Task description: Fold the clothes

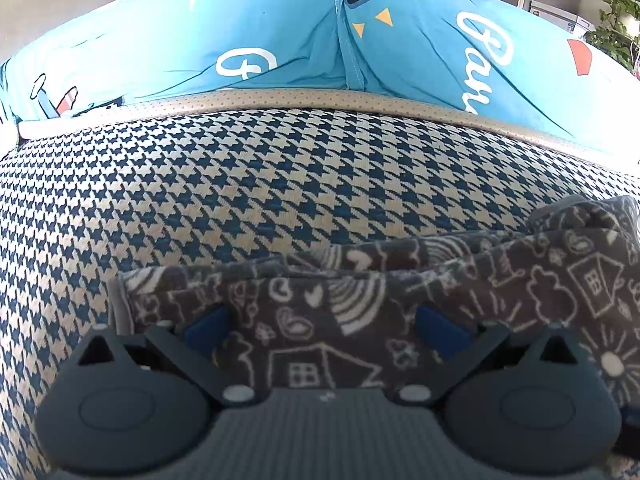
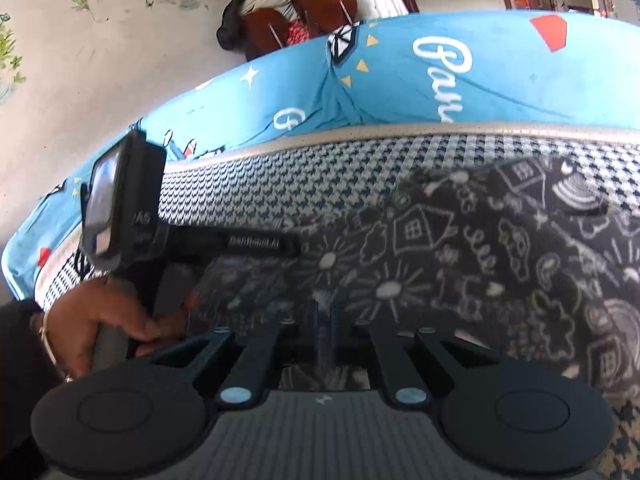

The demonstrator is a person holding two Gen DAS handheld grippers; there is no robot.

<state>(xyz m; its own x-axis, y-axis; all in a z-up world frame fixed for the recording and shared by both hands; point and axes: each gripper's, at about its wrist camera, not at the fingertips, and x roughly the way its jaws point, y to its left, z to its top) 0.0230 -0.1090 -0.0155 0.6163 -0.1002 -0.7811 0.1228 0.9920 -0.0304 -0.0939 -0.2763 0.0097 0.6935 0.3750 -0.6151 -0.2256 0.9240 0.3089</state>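
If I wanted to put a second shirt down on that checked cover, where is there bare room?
The houndstooth cover lies bare between the grey doodle-print garment and the beige piping below the blue cushions, and again off the garment's left end. Near the front it is crowded: the garment, the left gripper and the right gripper.

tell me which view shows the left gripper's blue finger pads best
The left wrist view: both blue pads stand wide apart over the grey doodle-print garment. The right wrist view shows only the left gripper's body and the hand holding it.

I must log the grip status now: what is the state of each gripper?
Left gripper: open, over the grey doodle-print garment.
Right gripper: shut, apparently pinching the same garment.
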